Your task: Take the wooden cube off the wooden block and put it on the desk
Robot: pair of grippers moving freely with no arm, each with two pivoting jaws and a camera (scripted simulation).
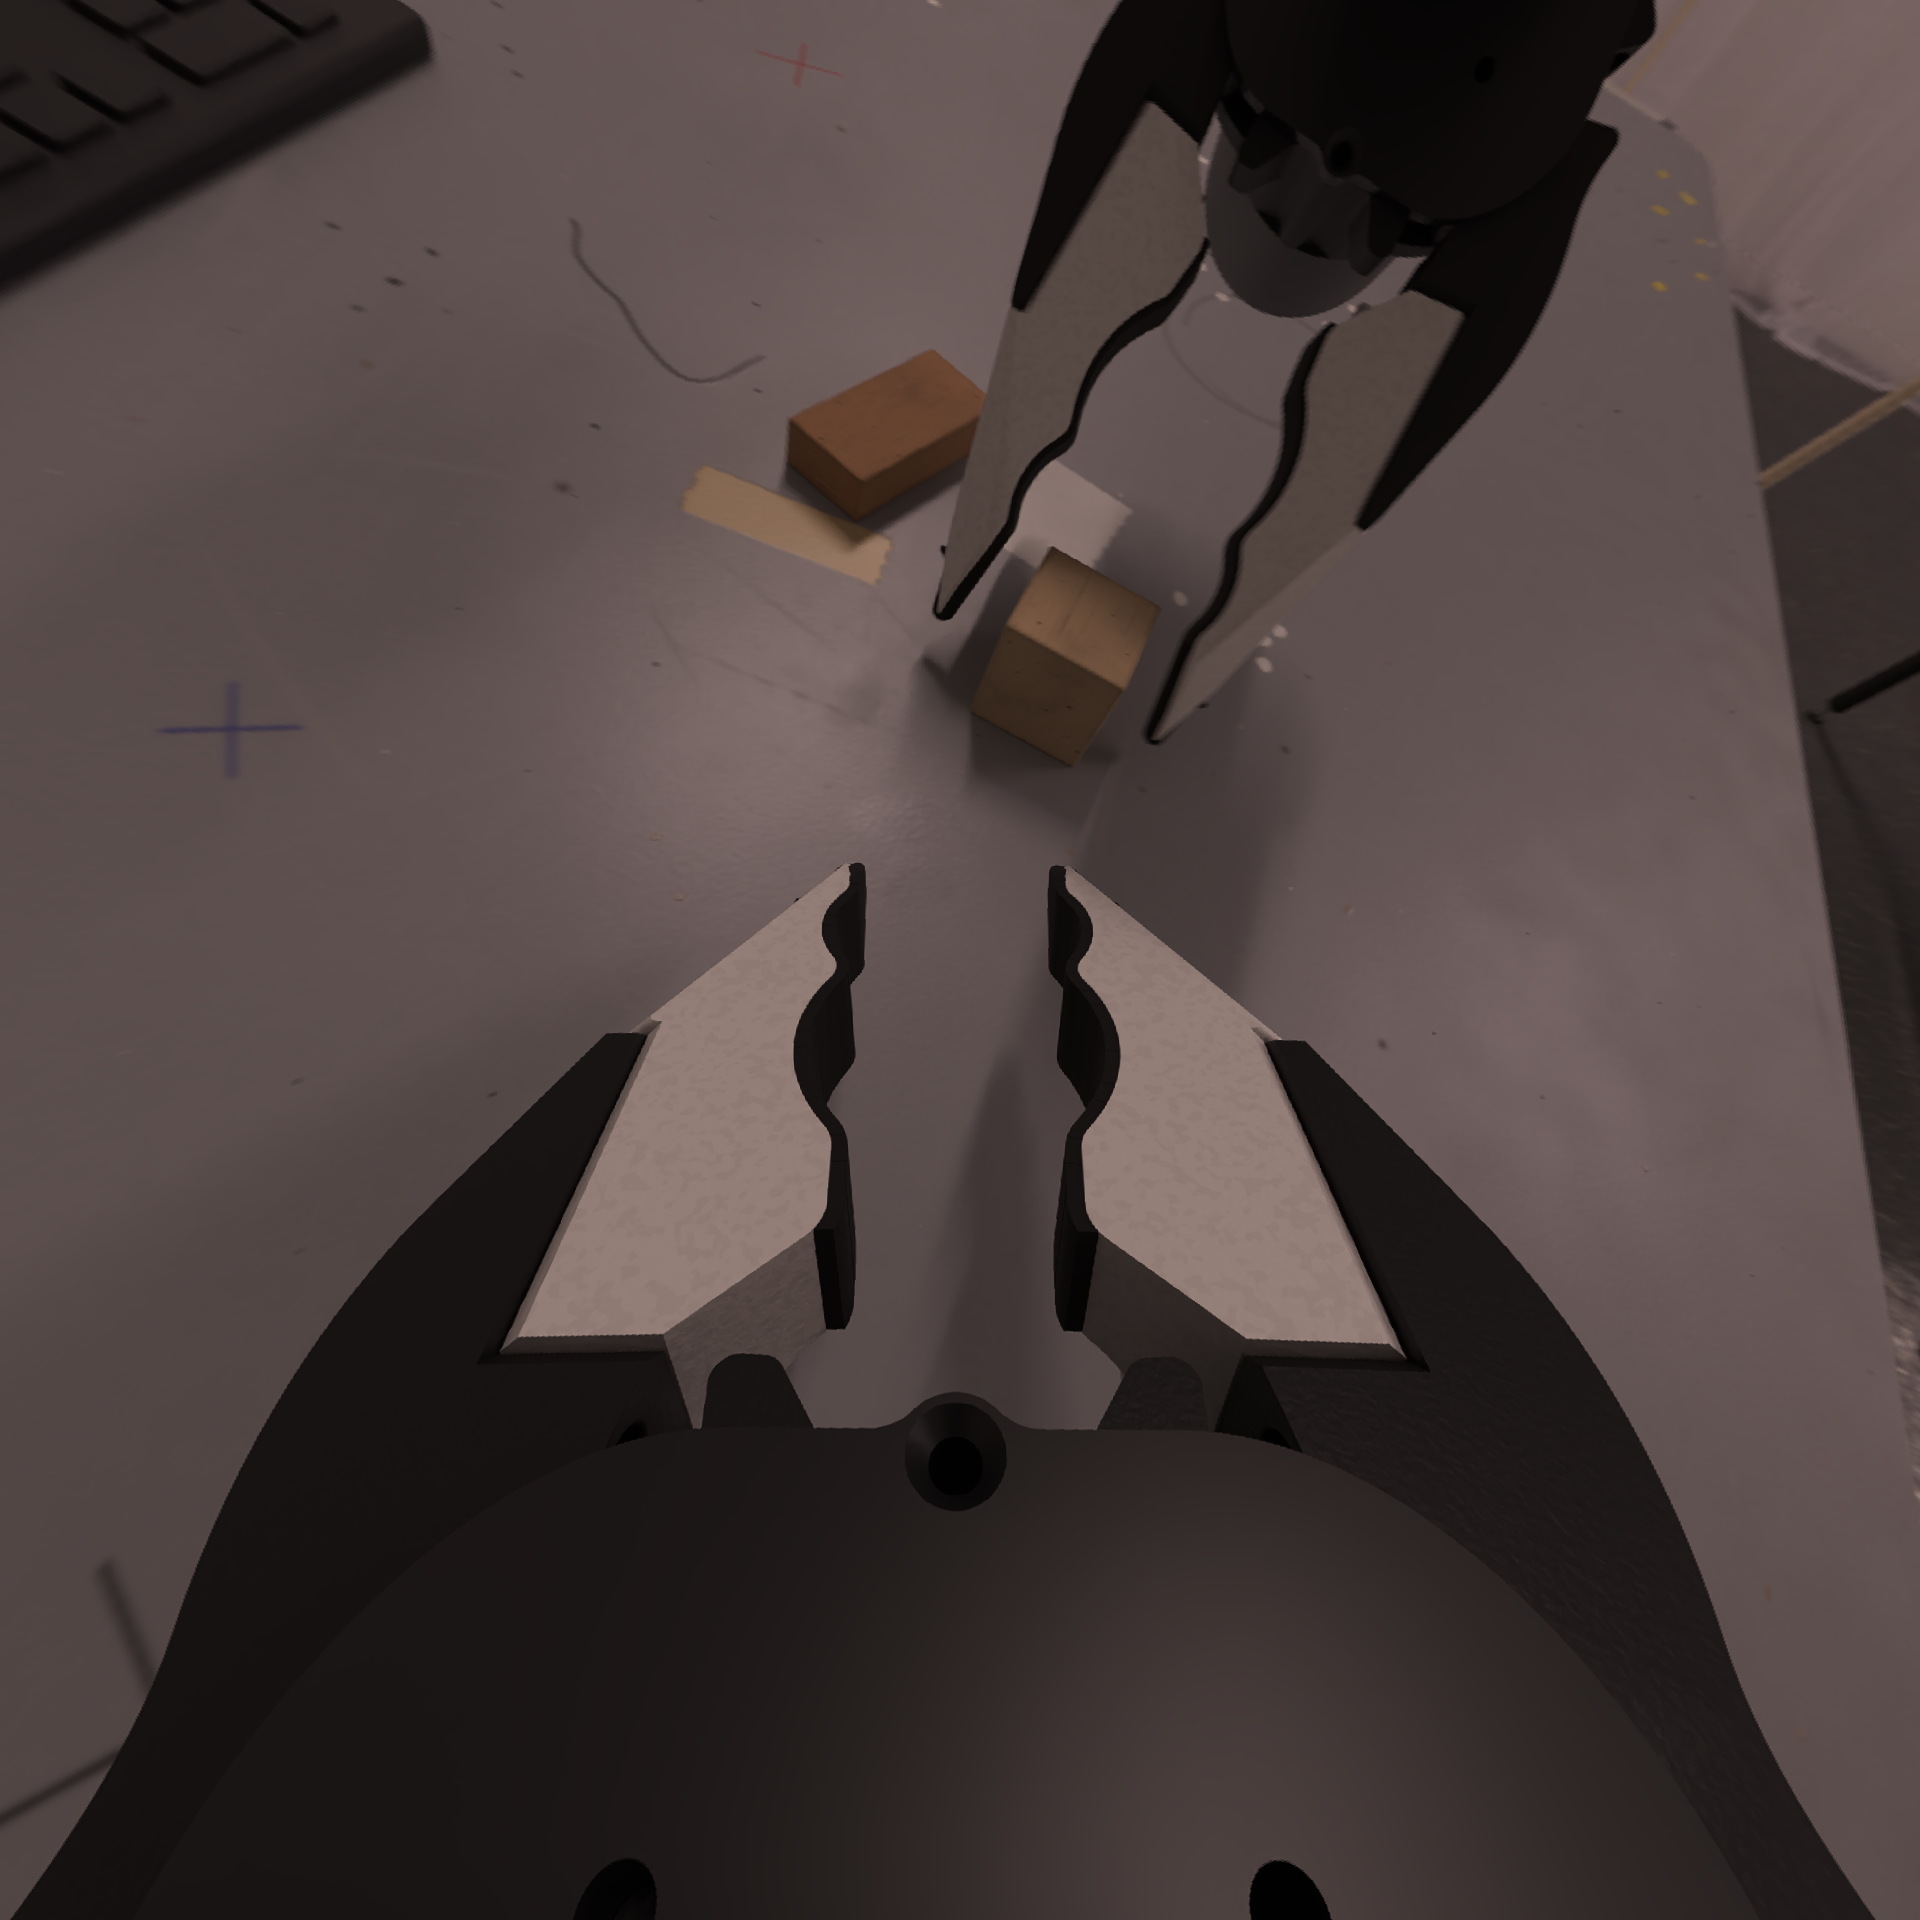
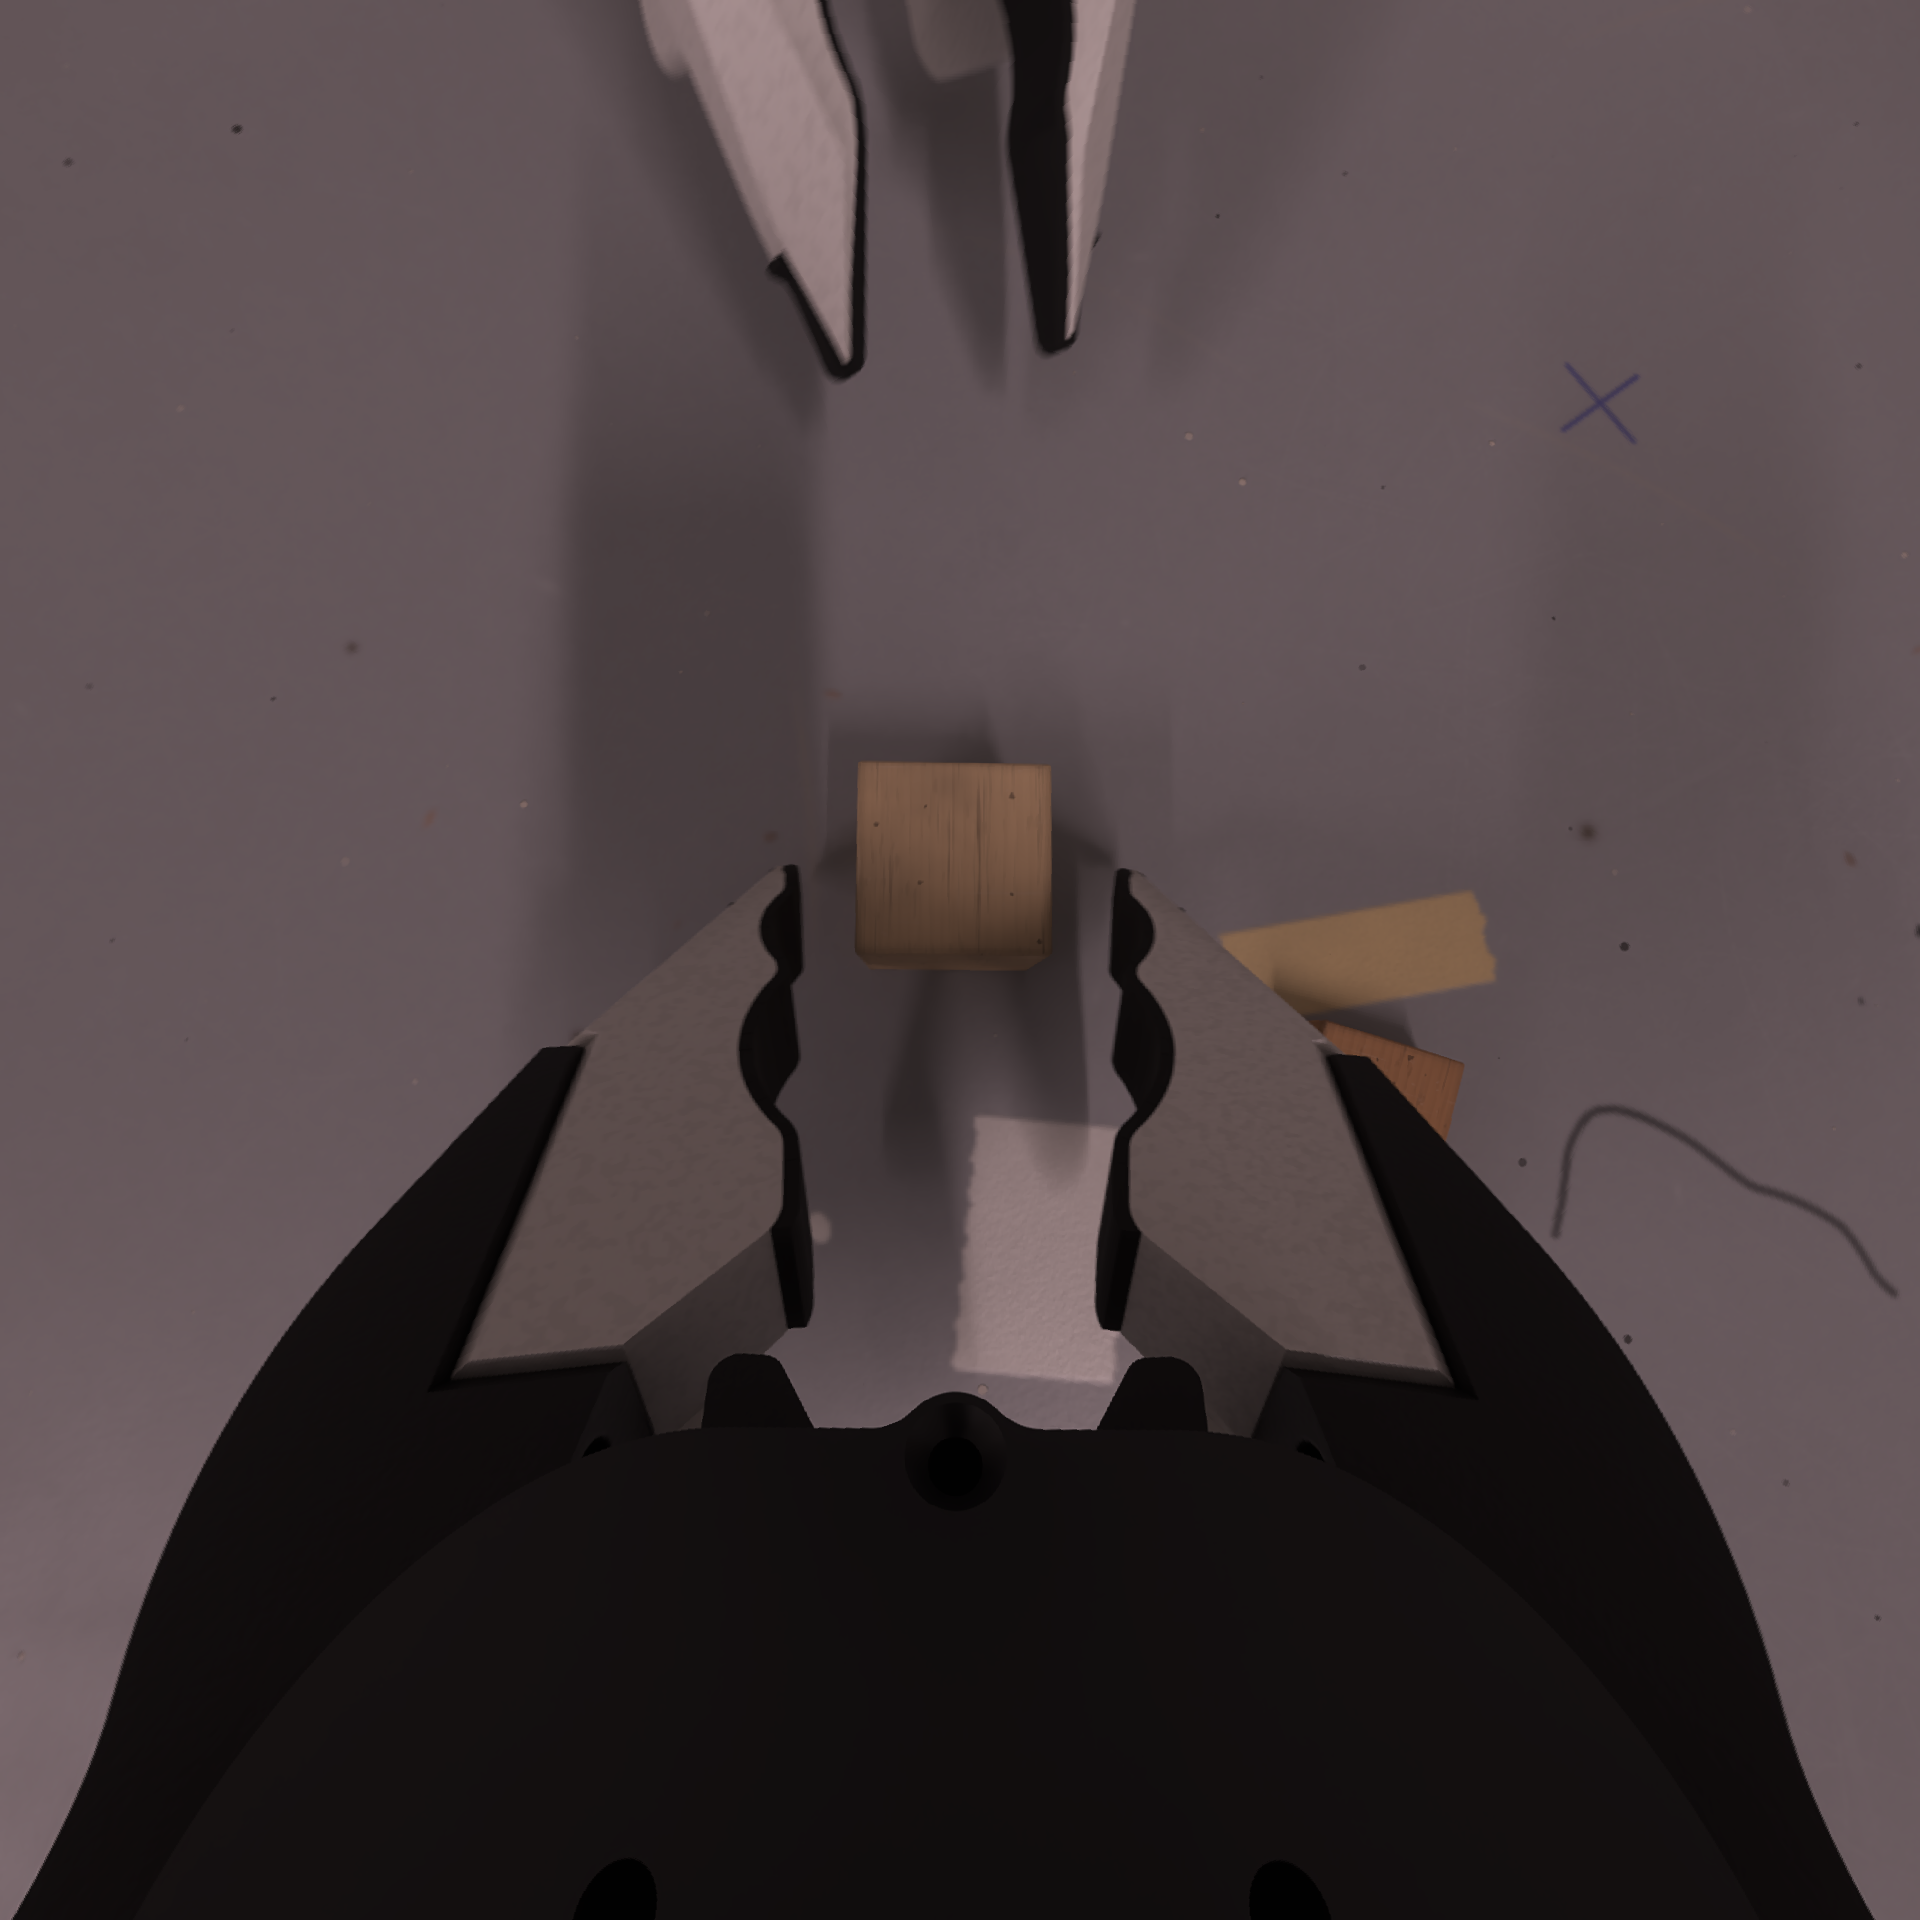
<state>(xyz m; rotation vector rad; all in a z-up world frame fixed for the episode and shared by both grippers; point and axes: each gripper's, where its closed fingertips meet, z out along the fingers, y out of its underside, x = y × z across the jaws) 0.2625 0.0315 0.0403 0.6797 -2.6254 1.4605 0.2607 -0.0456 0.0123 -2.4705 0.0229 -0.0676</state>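
**Observer A:** When I looked at the desk (image 1: 416,935), the wooden cube (image 1: 1065,660) stood on the bare surface, apart from the wooden block (image 1: 883,431). It rested on nothing else. I judged the placement step as done or nearly so.

**Observer B:** Confirmed. State of the right gripper (image 2: 954,883)?

**Observer A:** Fingers spread wide, holding nothing. From its own camera the cube sat just beyond the fingertips, centred on the gap. From the left wrist view the two fingers straddled the cube, with clearance visible on both sides. I could not tell whether the tips touched the desk.

**Observer B:** And the left gripper (image 1: 956,878)?

**Observer A:** Fingers parted to a narrower gap, empty, pointing at bare desk short of the cube.

**Observer B:** Next move required?

**Observer A:** In my judgement, a straight withdrawal of the right gripper, upward and clear, without brushing the cube.

**Observer B:** Containers?

**Observer A:** None present. Other items noted: a strip of tan tape (image 1: 790,525) just beside the block, a white patch (image 2: 1044,1252) near the cube, and a keyboard (image 1: 156,114) at the far corner.
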